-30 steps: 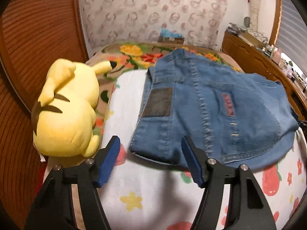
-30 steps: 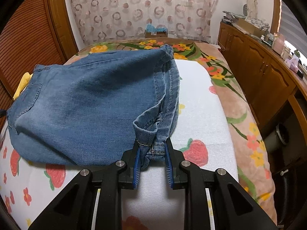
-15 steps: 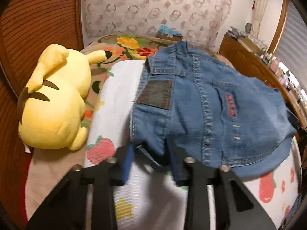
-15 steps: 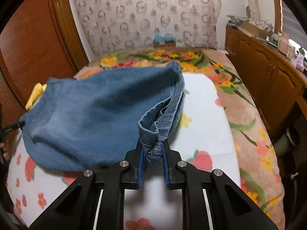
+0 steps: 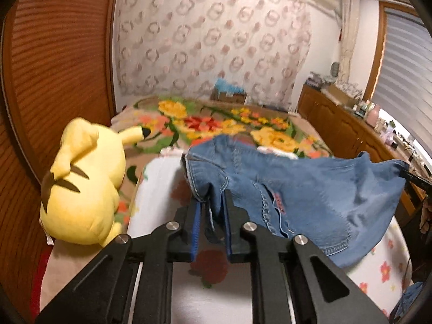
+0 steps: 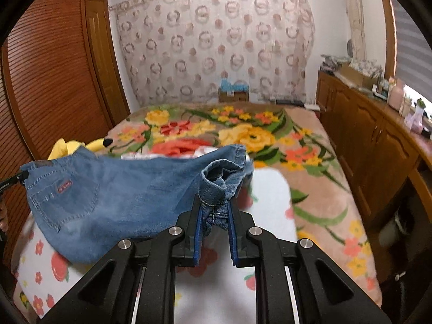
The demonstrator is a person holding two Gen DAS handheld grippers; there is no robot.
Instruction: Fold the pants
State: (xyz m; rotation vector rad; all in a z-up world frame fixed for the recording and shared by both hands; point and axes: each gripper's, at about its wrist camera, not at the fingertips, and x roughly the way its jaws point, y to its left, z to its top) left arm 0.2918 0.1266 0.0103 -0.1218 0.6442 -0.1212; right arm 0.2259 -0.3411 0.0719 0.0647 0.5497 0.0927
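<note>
Left tongs (image 5: 213, 202), closing, and right tongs (image 6: 214, 208) grasp the jeans (image 6: 121, 202); a shallow pinch could let denim slip.

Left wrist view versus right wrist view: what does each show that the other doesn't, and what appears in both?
Only the left wrist view shows the left gripper, its jaws closing on the jeans' waistband, and the whole yellow plush toy. Only the right wrist view shows the right gripper shut on a bunched denim edge, plus the full cabinet front. Both show the lifted jeans, floral blanket and patterned curtain.
</note>
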